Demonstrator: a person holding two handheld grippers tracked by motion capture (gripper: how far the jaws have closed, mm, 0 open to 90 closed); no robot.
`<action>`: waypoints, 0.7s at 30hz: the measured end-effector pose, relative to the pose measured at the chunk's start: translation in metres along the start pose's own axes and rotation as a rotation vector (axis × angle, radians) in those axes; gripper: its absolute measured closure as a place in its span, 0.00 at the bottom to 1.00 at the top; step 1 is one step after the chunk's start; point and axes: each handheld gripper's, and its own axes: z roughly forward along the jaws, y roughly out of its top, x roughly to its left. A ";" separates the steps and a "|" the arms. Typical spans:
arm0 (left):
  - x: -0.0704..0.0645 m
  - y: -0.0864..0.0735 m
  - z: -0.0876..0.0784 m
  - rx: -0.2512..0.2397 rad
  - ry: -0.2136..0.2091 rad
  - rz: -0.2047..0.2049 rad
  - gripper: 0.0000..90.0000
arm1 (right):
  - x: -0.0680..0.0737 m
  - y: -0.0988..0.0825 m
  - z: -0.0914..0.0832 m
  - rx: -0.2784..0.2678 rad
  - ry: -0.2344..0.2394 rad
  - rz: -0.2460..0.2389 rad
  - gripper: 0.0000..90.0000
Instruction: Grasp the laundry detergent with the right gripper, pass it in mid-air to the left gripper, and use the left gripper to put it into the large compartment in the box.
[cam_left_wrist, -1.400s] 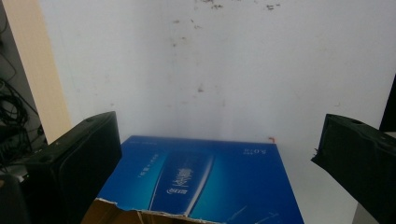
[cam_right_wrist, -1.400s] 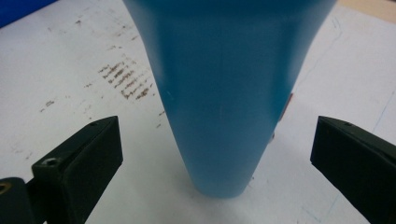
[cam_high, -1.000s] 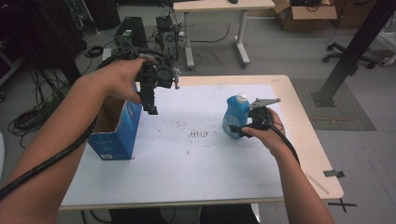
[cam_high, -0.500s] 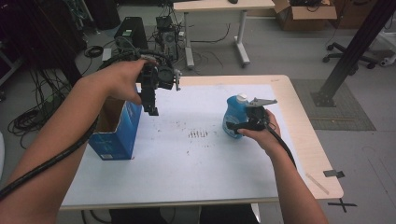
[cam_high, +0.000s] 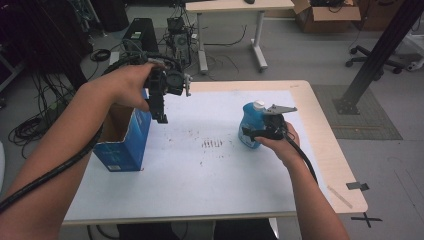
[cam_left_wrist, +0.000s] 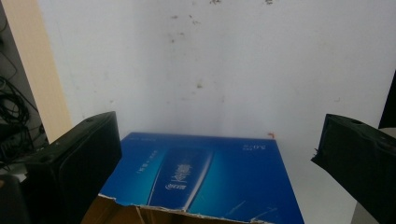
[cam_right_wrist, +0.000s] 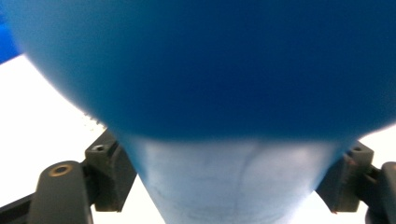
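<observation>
A blue bottle (cam_high: 248, 125) with a white cap stands upright on the right half of the white table top (cam_high: 200, 175). My right gripper (cam_high: 251, 134) reaches in from the bottle's right. Its jaws have just been closing, and in the right gripper view they press on both sides of the bottle (cam_right_wrist: 201, 70). My left gripper (cam_high: 161, 118) hangs open, pointing down, beside the top of an open blue carton (cam_high: 122, 145) at the table's left. In the left gripper view the carton's blue flap (cam_left_wrist: 201, 177) lies below the empty, wide-apart jaws.
Dark smudges (cam_high: 214, 144) mark the white sheet mid-table. A bare wooden strip (cam_high: 325, 150) runs along the table's right edge. Beyond the table are floor cables (cam_high: 30, 125), a second desk (cam_high: 235, 7), a cardboard box (cam_high: 325, 10) and a black slanted post (cam_high: 380, 50).
The right gripper's jaws have drawn in against the bottle. Both hands and the bottle have kept their places.
</observation>
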 end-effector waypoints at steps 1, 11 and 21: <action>0.000 -0.001 0.000 0.000 0.001 -0.003 0.00 | 0.000 0.000 0.000 -0.001 0.004 0.004 0.25; 0.000 -0.004 0.000 -0.001 0.004 -0.008 0.00 | 0.000 0.000 0.001 0.001 0.008 0.004 0.28; 0.000 -0.005 -0.002 -0.014 0.008 -0.012 0.00 | 0.002 -0.003 0.005 -0.013 0.002 0.004 0.36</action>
